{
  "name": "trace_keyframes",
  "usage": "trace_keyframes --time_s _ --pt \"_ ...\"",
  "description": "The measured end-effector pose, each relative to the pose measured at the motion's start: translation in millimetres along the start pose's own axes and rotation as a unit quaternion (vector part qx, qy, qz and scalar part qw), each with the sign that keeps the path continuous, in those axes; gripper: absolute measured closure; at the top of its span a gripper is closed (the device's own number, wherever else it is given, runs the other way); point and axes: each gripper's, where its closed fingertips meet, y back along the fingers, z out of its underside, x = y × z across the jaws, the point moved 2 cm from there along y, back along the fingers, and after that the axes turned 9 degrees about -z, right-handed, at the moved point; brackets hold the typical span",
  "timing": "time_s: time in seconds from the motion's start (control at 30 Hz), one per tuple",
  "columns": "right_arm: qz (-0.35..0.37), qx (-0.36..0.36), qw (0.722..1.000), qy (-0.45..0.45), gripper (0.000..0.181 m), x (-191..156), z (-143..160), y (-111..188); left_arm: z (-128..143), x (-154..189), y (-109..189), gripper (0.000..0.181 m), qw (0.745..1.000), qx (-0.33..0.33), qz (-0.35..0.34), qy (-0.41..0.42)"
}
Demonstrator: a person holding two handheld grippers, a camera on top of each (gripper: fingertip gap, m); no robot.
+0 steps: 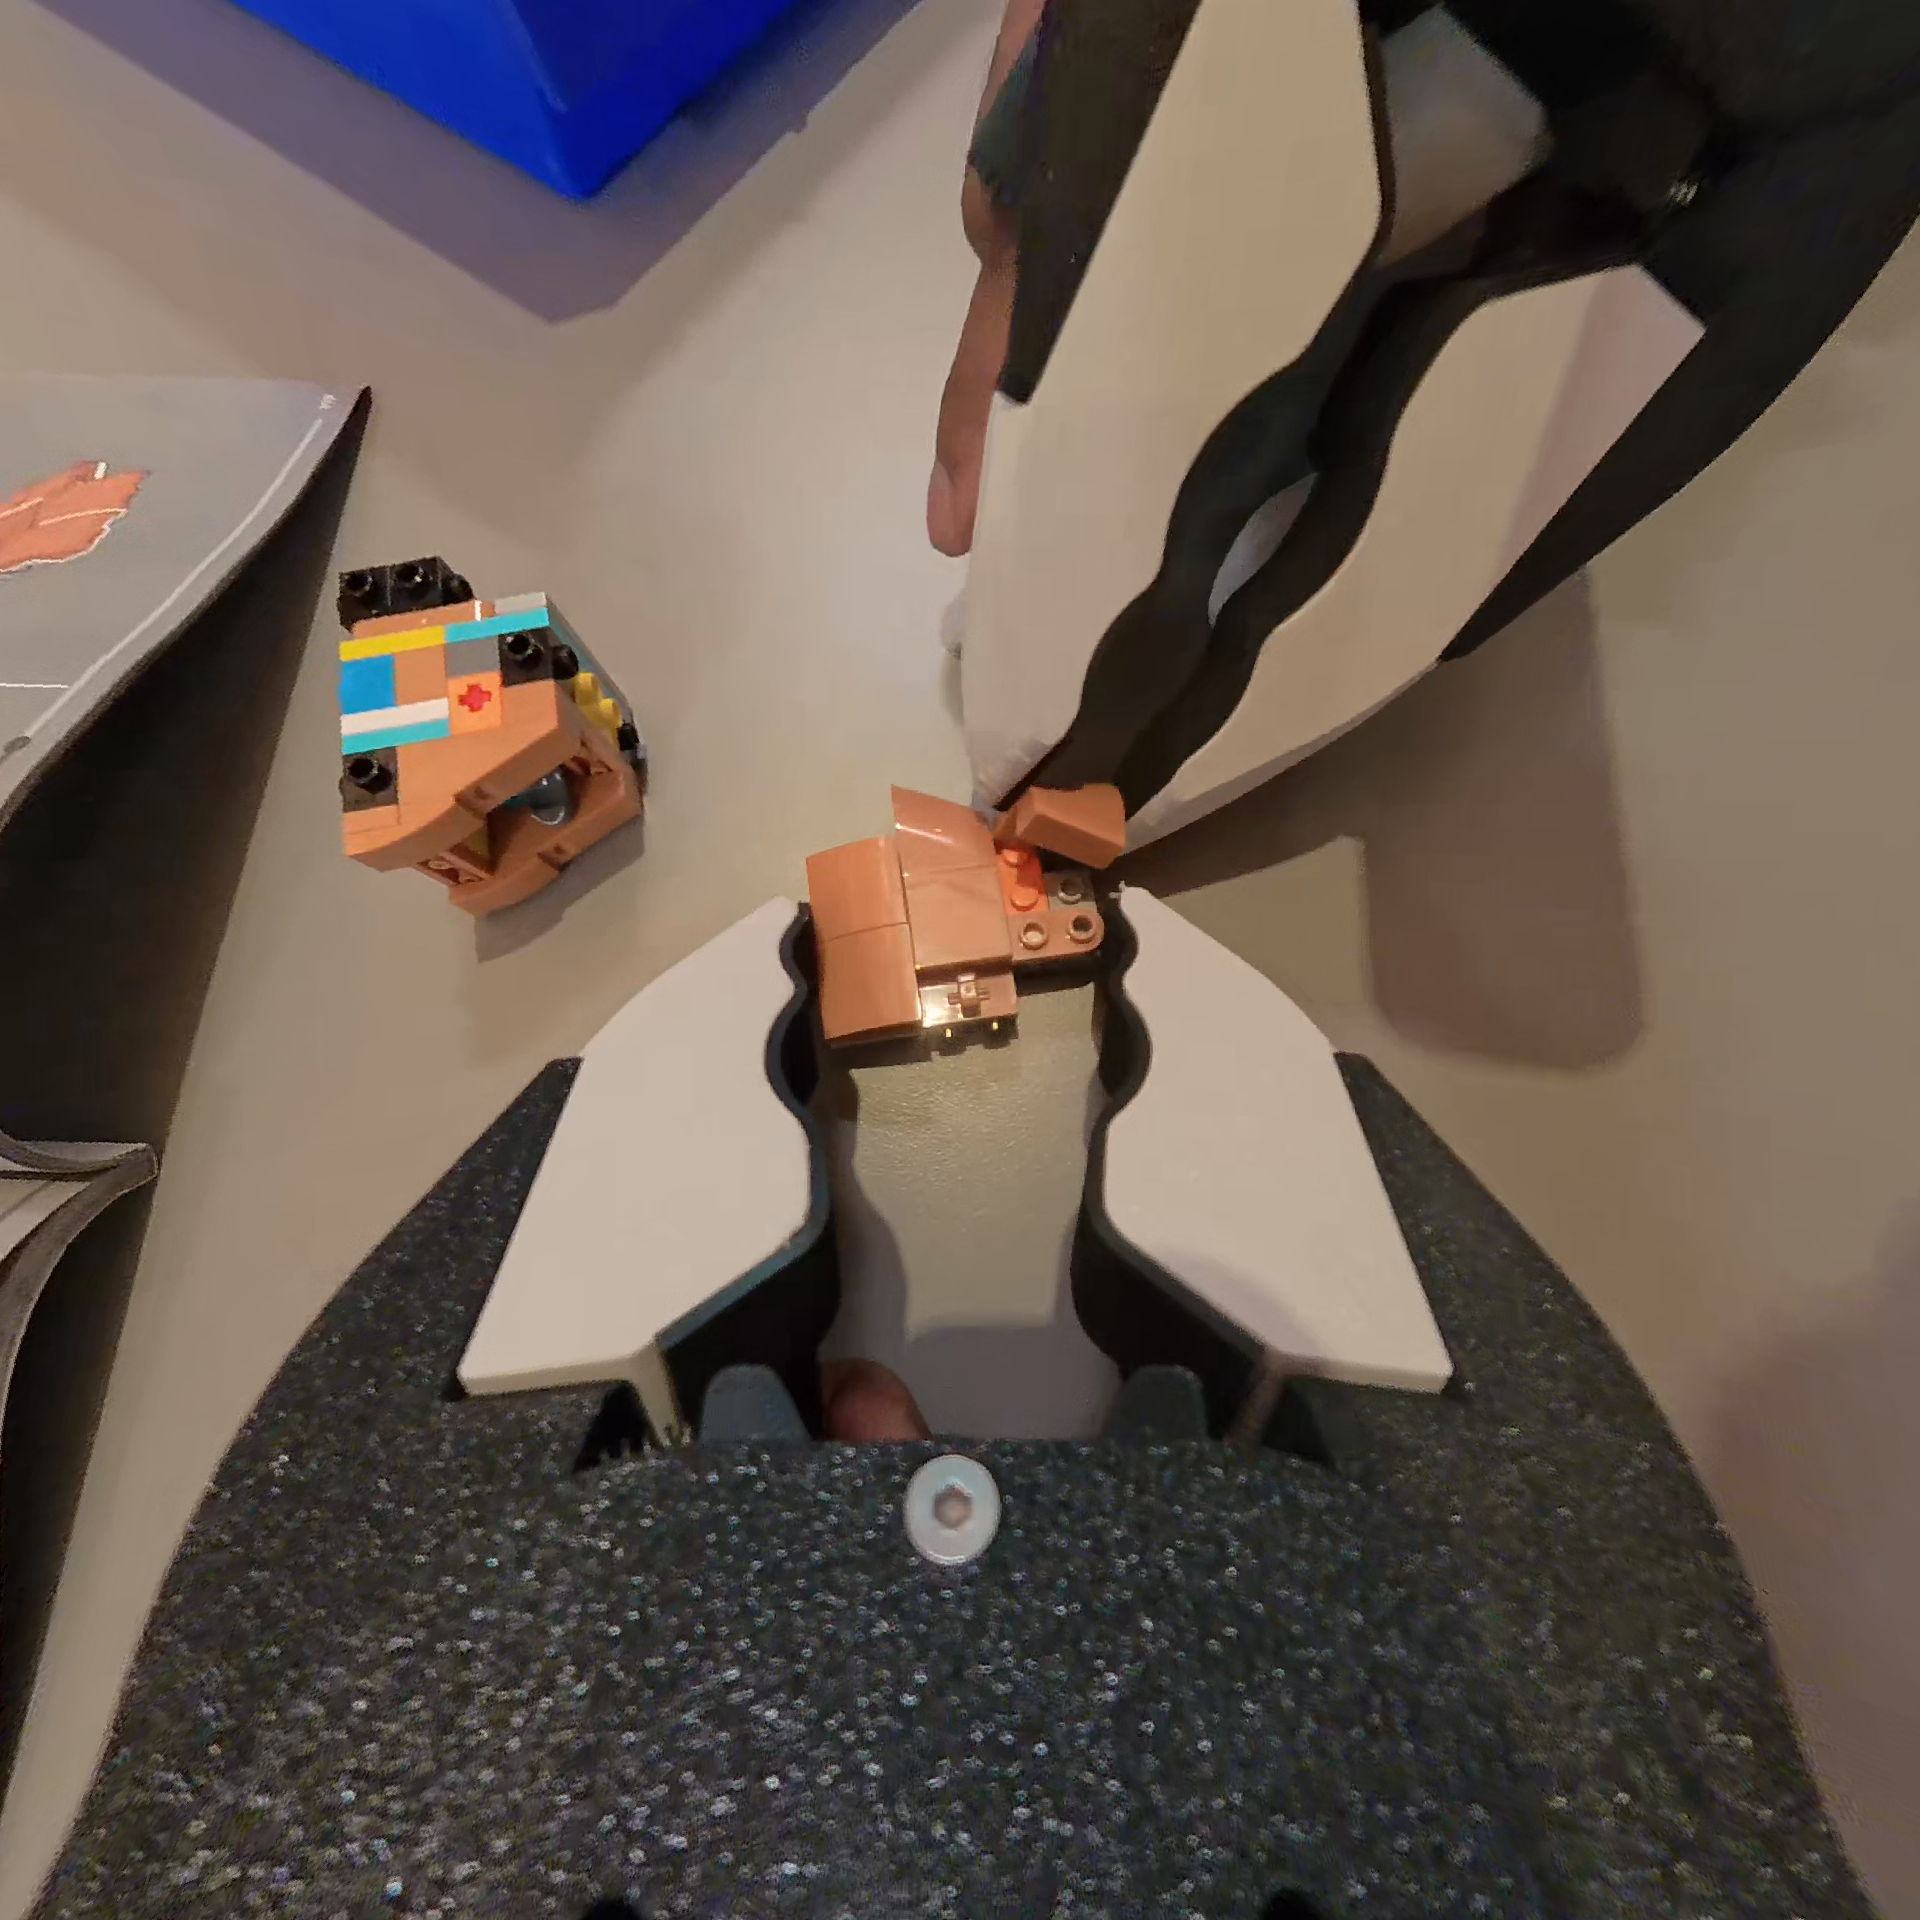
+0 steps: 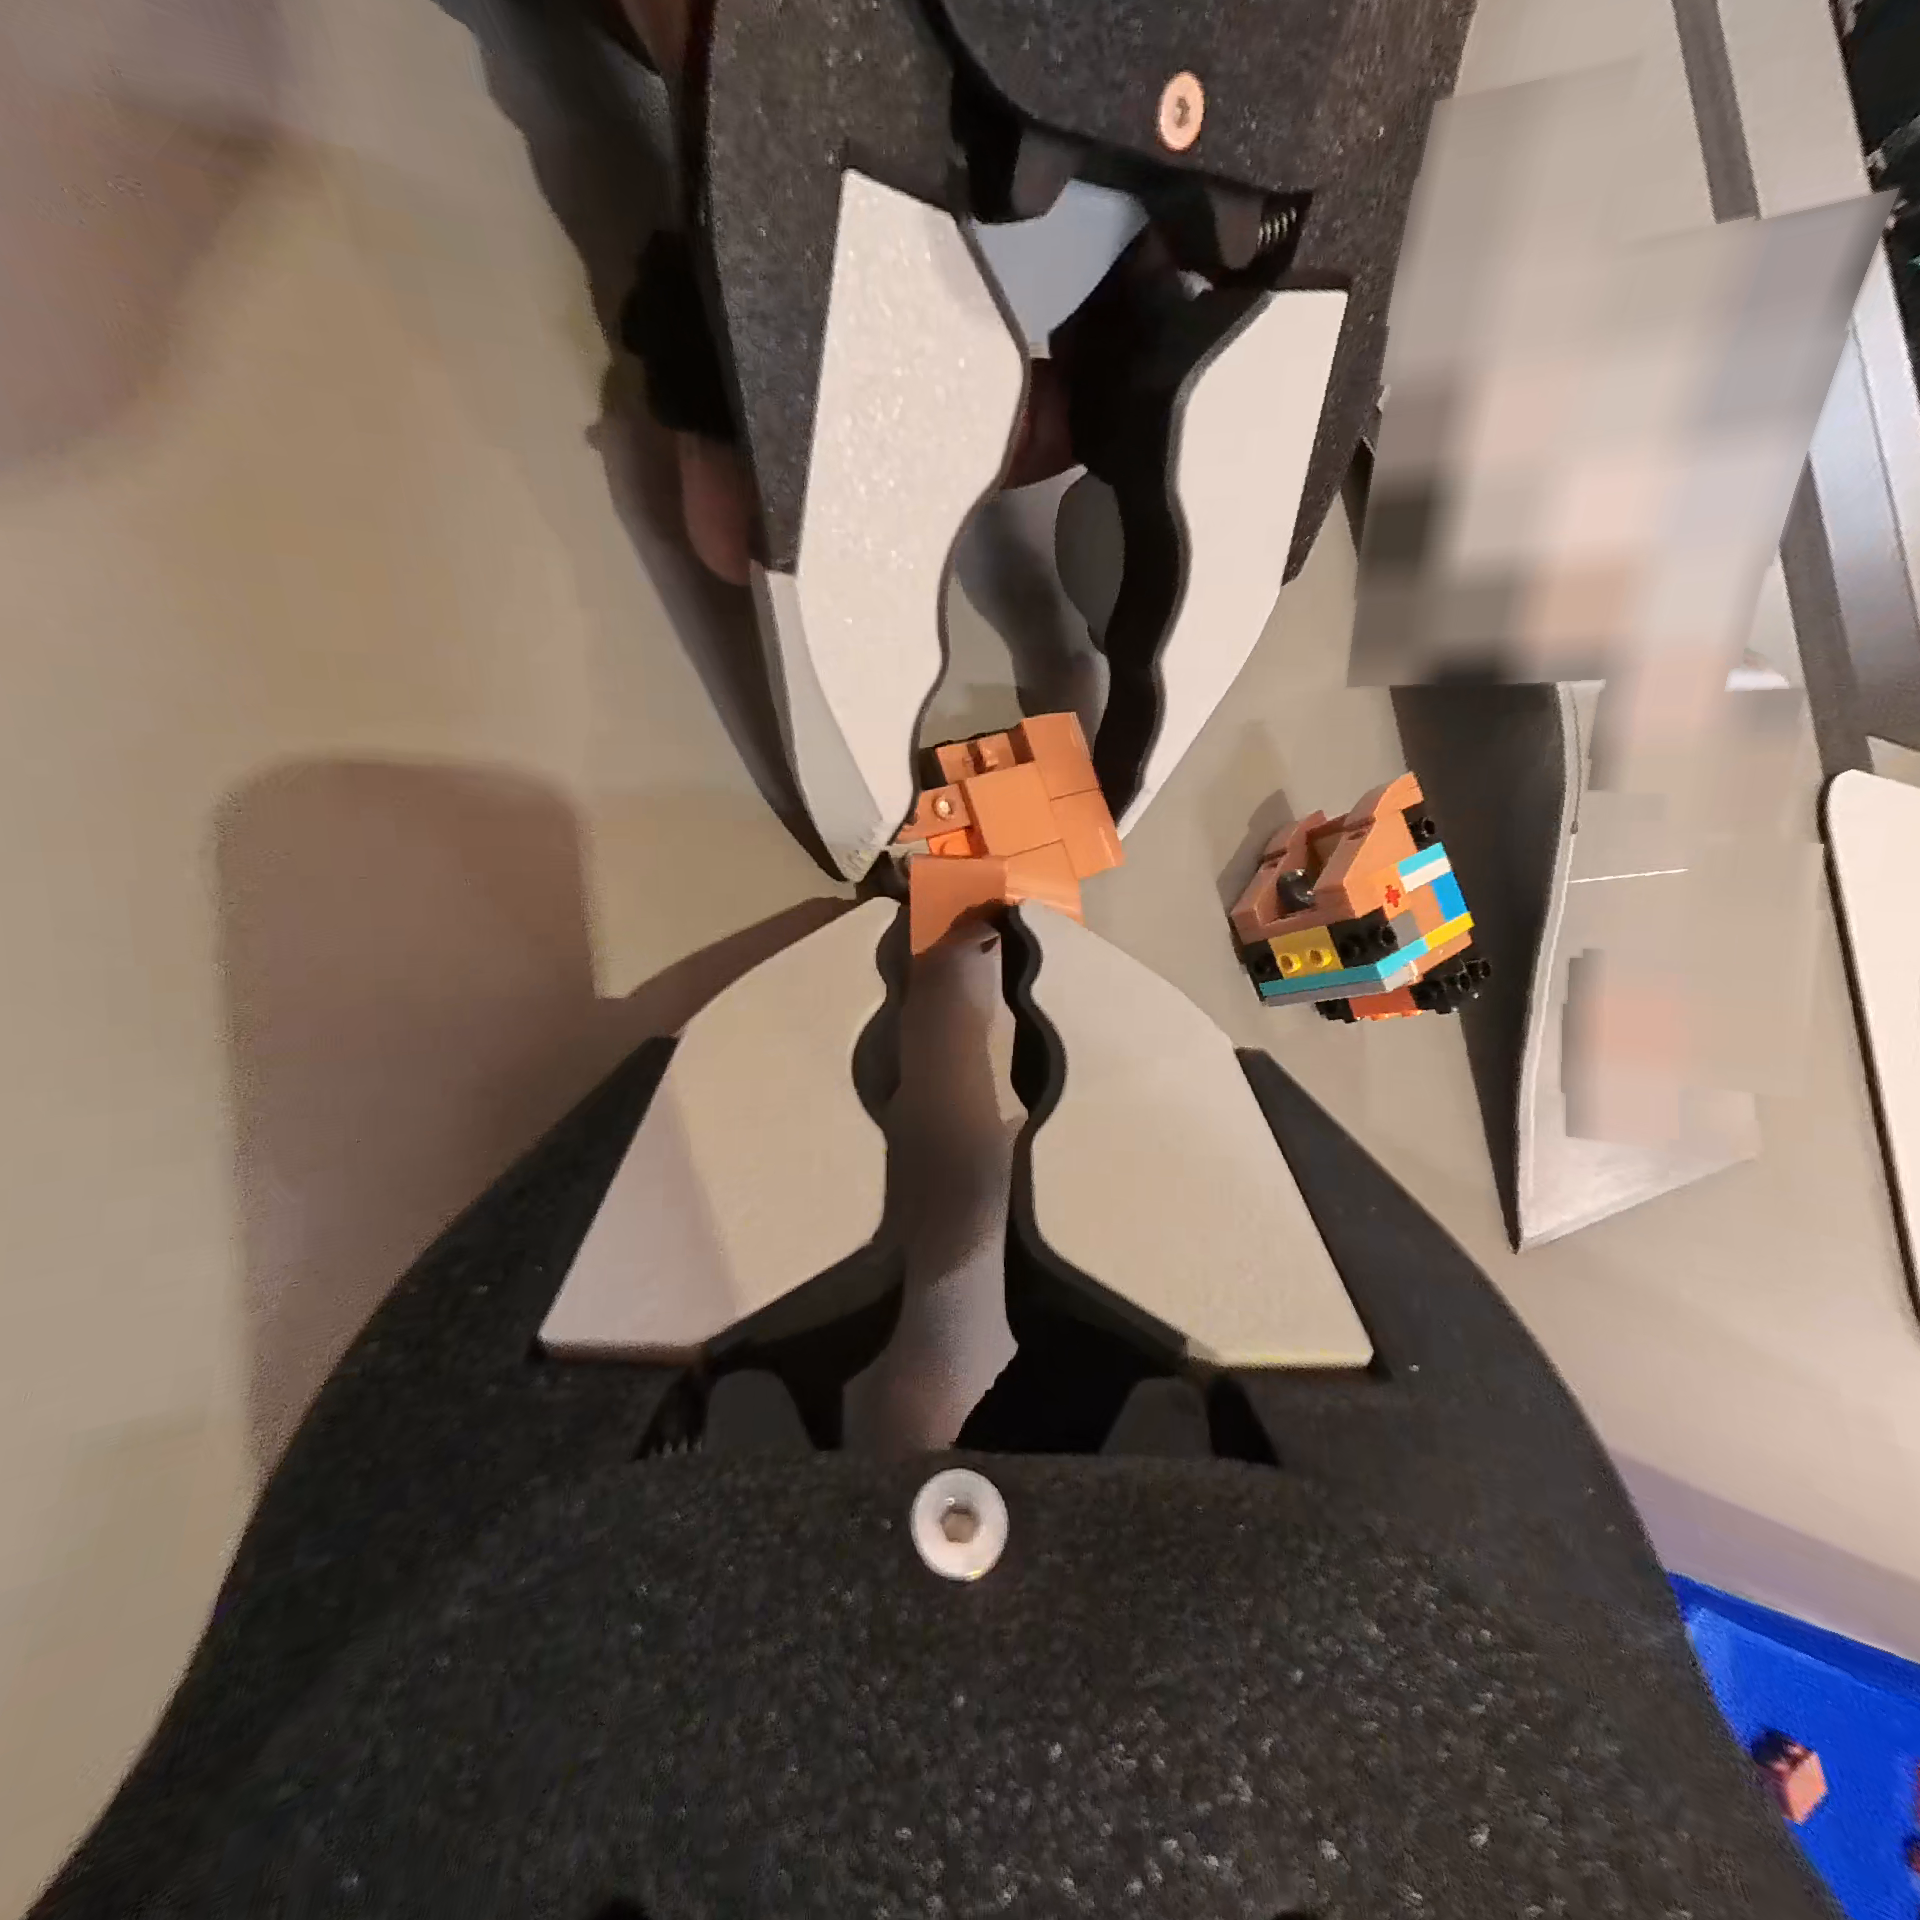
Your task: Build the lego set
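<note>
My left gripper is shut on a small brown Lego sub-assembly with orange and grey studs showing on its right side, held above the beige table. My right gripper comes in from the upper right, shut on a small brown sloped brick that touches the studded far corner of the sub-assembly. In the right wrist view, my right gripper holds the brick against the sub-assembly, which sits between the fingertips of the left gripper.
A larger multicoloured Lego model lies on its side on the table. An open grey instruction booklet lies beyond it. A blue bin holds a loose brown brick. The grippers are tip to tip, or close to it.
</note>
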Motion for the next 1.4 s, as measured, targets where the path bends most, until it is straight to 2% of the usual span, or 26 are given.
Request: trace_keyframes --time_s 0.43,0.93,1.1,1.27,1.4 --pt "0.013 -0.015 1.0 0.018 0.165 0.2 3.4 0.1 -0.3 0.0 0.3 0.129 1.0 0.002 0.003 0.003" --pt "0.022 -0.098 0.995 0.025 0.165 -2.3 5.4 -1.7 -2.9 2.6 1.2 0.128 1.0 0.006 -0.012 -0.015" --pt "0.03 -0.096 0.995 0.027 0.164 -1.3 3.5 -3.5 -1.6 1.1 1.3 0.128 1.0 0.005 -0.017 -0.01" --pt "0.018 -0.079 0.997 0.01 0.154 -1.4 3.5 0.2 -1.4 3.0 0.0 0.128 1.0 0.004 -0.012 -0.012" --pt "0.001 -0.068 0.998 -0.007 0.155 -2.6 7.0 6.8 -1.5 3.0 0.0 0.128 1.0 0.005 -0.009 -0.011"
